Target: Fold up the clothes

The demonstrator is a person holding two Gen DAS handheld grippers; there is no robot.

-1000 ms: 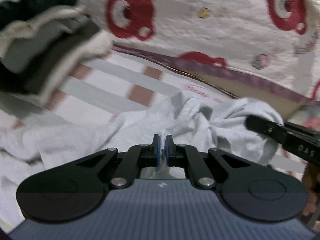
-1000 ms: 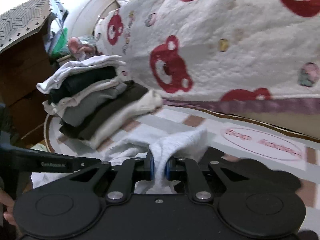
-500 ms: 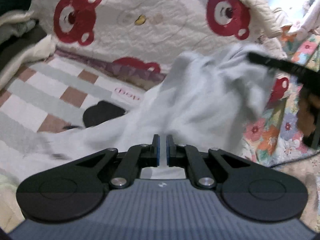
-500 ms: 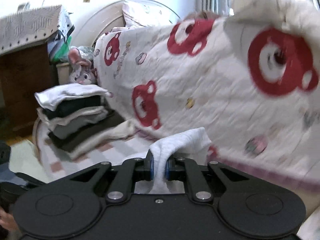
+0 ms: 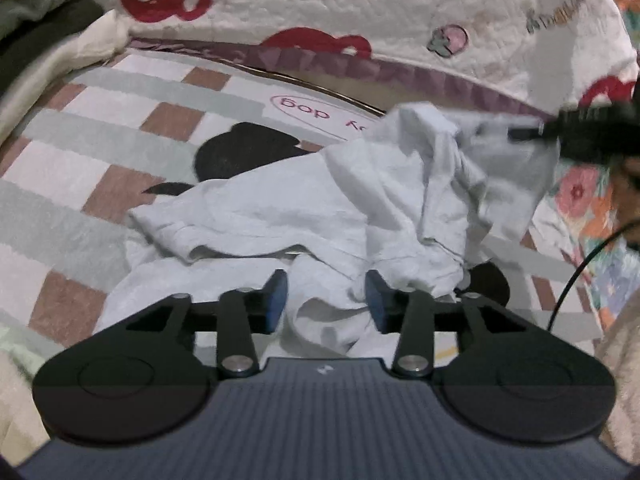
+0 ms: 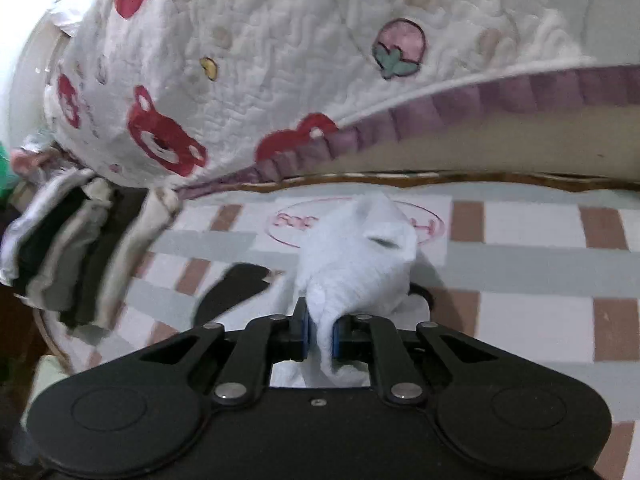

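left gripper (image 5: pixel 326 300) fingers now parted, white garment (image 5: pixel 320 208) lowered onto mat

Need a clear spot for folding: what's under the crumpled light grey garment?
Under the crumpled light grey garment lies a checked mat with a black printed shape; what it covers is hidden.

L gripper (image 5: pixel 326 296) jaws spread wide apart; R gripper (image 6: pixel 320 334) jaws pinched nearly together.

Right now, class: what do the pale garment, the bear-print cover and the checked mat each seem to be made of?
Garment: soft knit, probably cotton jersey; matte, limp, finely creased.
Cover: quilted fabric, likely padded cotton; puckered stitch lines, printed red bears, purple trim.
Mat: flat-woven or low-pile textile, perhaps; matte printed checks, texture too blurred to be sure.
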